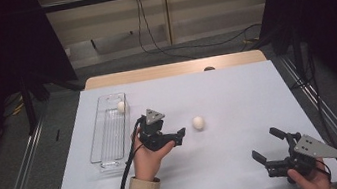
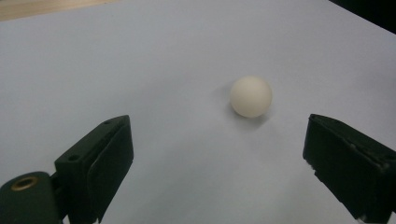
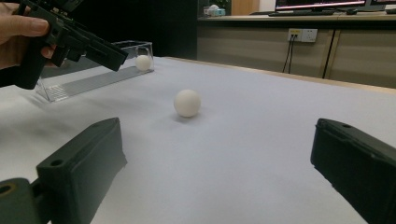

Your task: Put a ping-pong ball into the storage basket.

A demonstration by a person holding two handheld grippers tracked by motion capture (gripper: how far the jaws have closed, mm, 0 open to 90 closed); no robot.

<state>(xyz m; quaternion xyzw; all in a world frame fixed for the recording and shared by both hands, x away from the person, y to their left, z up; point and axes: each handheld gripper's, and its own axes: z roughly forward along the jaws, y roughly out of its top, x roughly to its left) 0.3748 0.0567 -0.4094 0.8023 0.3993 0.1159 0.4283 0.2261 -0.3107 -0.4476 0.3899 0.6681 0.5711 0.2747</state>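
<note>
White ball (image 1: 198,122) sits loose on the white table sheet (image 1: 237,94), centre of the high view. Left gripper (image 1: 181,135) is just left of it, jaws wide, nothing held; in the left gripper view the ball (image 2: 251,96) lies ahead of the jaws, upper middle of frame, not touching. Right gripper (image 1: 269,145) at lower right, well apart from the ball, jaws wide and empty. Second ball (image 1: 121,106) rests at the far end of the clear tray (image 1: 103,144), left of centre

Cream-white ball (image 1: 198,122) ahead of the black left gripper (image 1: 181,135), on a pale white-grey table sheet (image 1: 237,94).
</note>
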